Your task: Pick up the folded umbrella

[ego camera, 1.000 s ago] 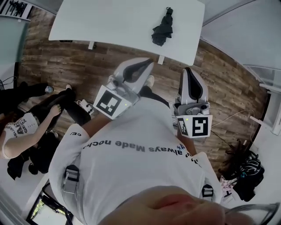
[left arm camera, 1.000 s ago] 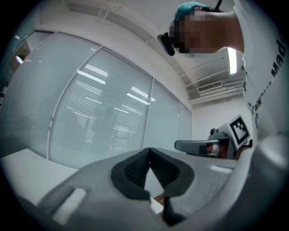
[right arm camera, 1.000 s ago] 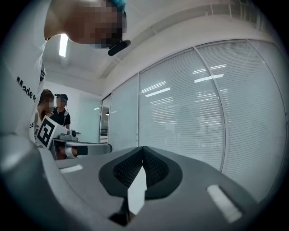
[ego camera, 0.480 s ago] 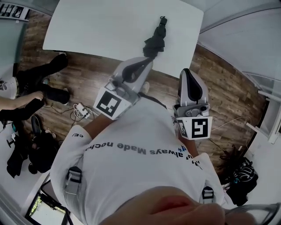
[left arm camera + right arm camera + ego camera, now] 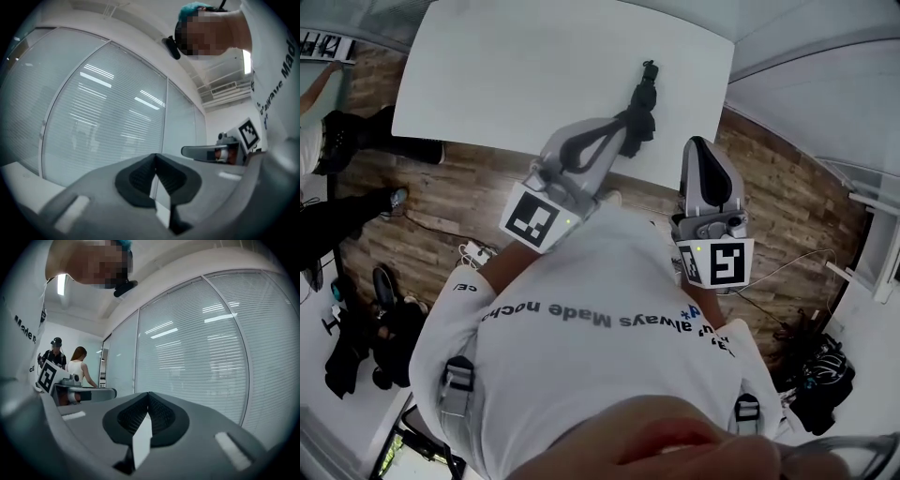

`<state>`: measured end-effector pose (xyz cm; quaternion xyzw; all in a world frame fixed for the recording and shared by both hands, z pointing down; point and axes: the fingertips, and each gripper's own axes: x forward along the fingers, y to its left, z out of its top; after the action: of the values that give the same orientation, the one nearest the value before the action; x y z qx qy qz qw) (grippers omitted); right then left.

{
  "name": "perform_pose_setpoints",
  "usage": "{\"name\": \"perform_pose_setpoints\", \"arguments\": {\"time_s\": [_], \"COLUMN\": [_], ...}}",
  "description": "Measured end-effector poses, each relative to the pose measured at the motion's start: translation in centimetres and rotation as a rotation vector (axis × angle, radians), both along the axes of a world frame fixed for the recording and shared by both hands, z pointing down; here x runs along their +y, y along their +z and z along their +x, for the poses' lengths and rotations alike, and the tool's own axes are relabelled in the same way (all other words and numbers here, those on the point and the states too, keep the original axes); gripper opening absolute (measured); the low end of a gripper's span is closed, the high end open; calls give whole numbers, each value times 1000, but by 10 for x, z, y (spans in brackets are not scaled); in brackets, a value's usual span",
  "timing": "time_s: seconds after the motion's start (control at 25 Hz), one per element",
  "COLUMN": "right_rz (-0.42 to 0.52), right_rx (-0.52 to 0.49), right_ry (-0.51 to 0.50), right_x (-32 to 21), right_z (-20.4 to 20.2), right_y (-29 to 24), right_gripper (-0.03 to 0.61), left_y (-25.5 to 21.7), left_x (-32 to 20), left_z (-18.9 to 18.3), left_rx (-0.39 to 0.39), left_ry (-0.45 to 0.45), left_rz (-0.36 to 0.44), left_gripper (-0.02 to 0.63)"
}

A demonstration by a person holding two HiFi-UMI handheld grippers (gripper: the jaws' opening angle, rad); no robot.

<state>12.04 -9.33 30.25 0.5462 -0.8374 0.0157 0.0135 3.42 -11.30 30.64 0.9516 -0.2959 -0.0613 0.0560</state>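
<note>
In front of the person's white printed shirt (image 5: 581, 347), the left tongs (image 5: 155, 156) and the right tongs (image 5: 148, 395) are both pressed together, pinching nothing. Just past the left tongs' tip — to the left of the right tongs — the black folded umbrella (image 5: 641, 101) lies on the white rectangular tabletop (image 5: 516, 75).

Head view looks steeply down onto the table (image 5: 516, 84) at frame top; both gripper views face level toward blinds (image 5: 211, 357), the left probably catching the right gripper (image 5: 190, 151) mid-right
</note>
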Motion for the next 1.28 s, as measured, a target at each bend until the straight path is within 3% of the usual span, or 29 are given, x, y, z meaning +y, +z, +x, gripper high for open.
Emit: {"name": "perform_pose_setpoints", "arguments": {"time_s": [0.36, 0.92, 1.16, 1.28], "right_rz": [9, -40, -129, -219], "right_rx": [2, 16, 14, 8], "right_ry": [32, 12, 19, 32], "right_x": [-69, -114, -121, -126], "right_z": [-30, 0, 10, 12], "right_y": [-3, 3, 38, 69], "right_gripper": [0, 0, 2, 47], "left_y": [0, 8, 27, 39], "left_x": [-71, -116, -120, -121], "left_z": [-32, 3, 9, 4], "left_rx": [1, -4, -9, -22], "left_ry": [35, 41, 43, 46], "left_rz": [2, -19, -30, -27], "left_gripper": [0, 0, 0, 0]}}
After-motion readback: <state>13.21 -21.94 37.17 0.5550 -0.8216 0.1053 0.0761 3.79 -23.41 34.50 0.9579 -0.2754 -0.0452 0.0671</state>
